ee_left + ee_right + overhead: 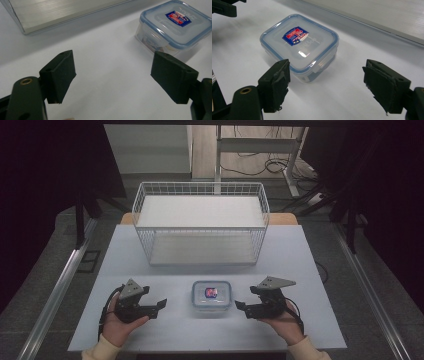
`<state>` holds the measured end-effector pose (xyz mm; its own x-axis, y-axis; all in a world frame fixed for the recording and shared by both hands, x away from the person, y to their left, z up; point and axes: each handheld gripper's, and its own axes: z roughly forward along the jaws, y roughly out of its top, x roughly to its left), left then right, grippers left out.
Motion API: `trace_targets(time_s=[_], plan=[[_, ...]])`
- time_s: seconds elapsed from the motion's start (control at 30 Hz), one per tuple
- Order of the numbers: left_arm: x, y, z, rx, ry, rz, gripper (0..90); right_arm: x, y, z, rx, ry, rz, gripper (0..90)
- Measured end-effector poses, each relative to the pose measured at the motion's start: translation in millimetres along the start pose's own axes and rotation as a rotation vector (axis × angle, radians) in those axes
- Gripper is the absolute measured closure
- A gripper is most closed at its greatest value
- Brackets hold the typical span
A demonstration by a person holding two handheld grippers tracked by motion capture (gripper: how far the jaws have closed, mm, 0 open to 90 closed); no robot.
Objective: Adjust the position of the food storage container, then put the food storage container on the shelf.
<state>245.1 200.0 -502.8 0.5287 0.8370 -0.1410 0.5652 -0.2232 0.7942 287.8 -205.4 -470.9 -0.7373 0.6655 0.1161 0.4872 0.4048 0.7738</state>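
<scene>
While the lidded plastic box (211, 296) sat at the desk's (300, 250) near middle, something small showed inside, too blurred to name. Each hand-held gripper, left (161, 304) at nine o'clock, right (239, 305) at three, gaped wide, probably ready to grasp it. Wire basket (201, 188) at twelve held nothing.

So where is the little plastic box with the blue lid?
In the high view, the plastic box sits on the white table between the left claw and right claw, just in front of the wire basket.
</scene>
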Motion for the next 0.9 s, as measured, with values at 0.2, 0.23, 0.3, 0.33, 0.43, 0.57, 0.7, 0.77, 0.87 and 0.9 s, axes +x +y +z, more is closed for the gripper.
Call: trace_targets(time_s=[0.2, 0.23, 0.3, 0.33, 0.43, 0.57, 0.7, 0.77, 0.87, 0.9], plan=[[-4.0, 1.3, 0.4, 0.000, -0.008, 0.004, 19.2, -2.7, 1.0, -2.8, -0.007, -0.013, 0.030, 19.5], [-4.0, 1.3, 0.4, 0.000, -0.008, 0.004, 19.2, -2.7, 1.0, -2.8, -0.007, -0.013, 0.030, 19.5], [-6.3, 5.1, -1.4, -0.017, -0.010, 0.010, 19.3, -3.1, 2.9, -3.2, -0.005, -0.012, 0.043, 18.8], [-6.9, 6.7, -1.5, -0.020, -0.010, 0.010, 19.5, -2.4, 3.5, -3.2, -0.001, -0.010, 0.043, 18.5], [-9.0, 10.3, -0.9, -0.016, -0.024, -0.001, 19.6, -0.4, 4.6, -1.0, 0.008, -0.004, 0.040, 17.3], [-11.4, 14.9, -2.4, -0.017, -0.060, -0.024, 19.7, 1.6, 6.2, 1.7, 0.012, -0.004, 0.036, 16.3], [-12.9, 21.8, -0.9, -0.013, -0.094, -0.062, 19.2, 2.6, 10.2, 3.6, 0.008, 0.015, 0.043, 16.1], [-13.3, 23.9, 0.5, -0.010, -0.101, -0.071, 19.4, 3.1, 11.3, 5.1, 0.010, 0.023, 0.042, 16.2], [-16.4, 34.0, 6.5, -0.004, -0.129, -0.086, 19.5, 5.2, 17.9, 12.4, 0.014, 0.049, 0.053, 16.4], [-17.3, 36.5, 8.2, 0.000, -0.136, -0.089, 19.5, 4.9, 20.1, 14.1, 0.013, 0.059, 0.064, 16.6]])
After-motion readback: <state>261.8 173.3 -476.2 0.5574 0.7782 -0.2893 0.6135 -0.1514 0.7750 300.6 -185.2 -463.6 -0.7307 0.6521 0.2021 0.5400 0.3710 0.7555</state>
